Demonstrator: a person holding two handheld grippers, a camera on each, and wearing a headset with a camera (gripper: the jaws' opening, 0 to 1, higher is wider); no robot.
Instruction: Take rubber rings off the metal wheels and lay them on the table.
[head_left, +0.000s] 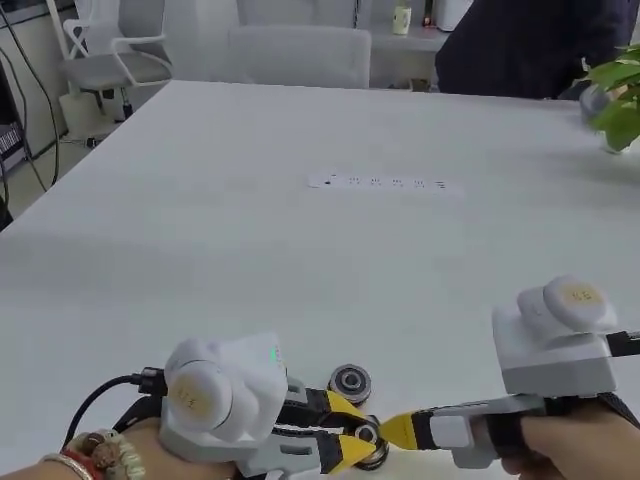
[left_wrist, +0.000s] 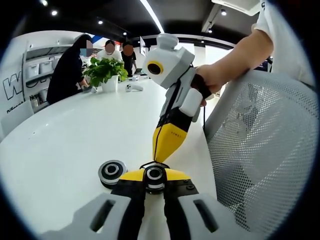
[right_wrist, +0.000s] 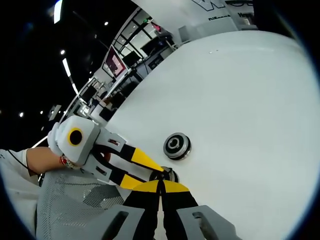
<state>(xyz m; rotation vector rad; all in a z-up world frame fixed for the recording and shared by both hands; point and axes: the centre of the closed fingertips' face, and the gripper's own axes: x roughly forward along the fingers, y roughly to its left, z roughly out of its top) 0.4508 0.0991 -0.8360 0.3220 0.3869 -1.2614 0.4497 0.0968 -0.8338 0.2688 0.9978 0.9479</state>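
Observation:
My left gripper (head_left: 362, 437) (left_wrist: 154, 176) is shut on a small metal wheel (head_left: 368, 436) (left_wrist: 154, 175) just above the white table's (head_left: 300, 250) near edge. My right gripper (head_left: 388, 431) (right_wrist: 161, 183) comes in from the right with its yellow tips closed on the thin black rubber ring (left_wrist: 151, 164) at the wheel's rim. In the left gripper view, the right gripper (left_wrist: 160, 160) points down onto the wheel. A second wheel (head_left: 350, 381) (left_wrist: 112, 172) (right_wrist: 177, 145), still wearing its black ring, lies flat on the table just beyond.
A socket strip (head_left: 380, 182) is set into the middle of the table. A potted plant (head_left: 615, 95) stands at the far right edge. Chairs (head_left: 300, 55) line the far side, and a mesh chair (left_wrist: 260, 150) is close by. People (left_wrist: 75, 65) stand at the table's far end.

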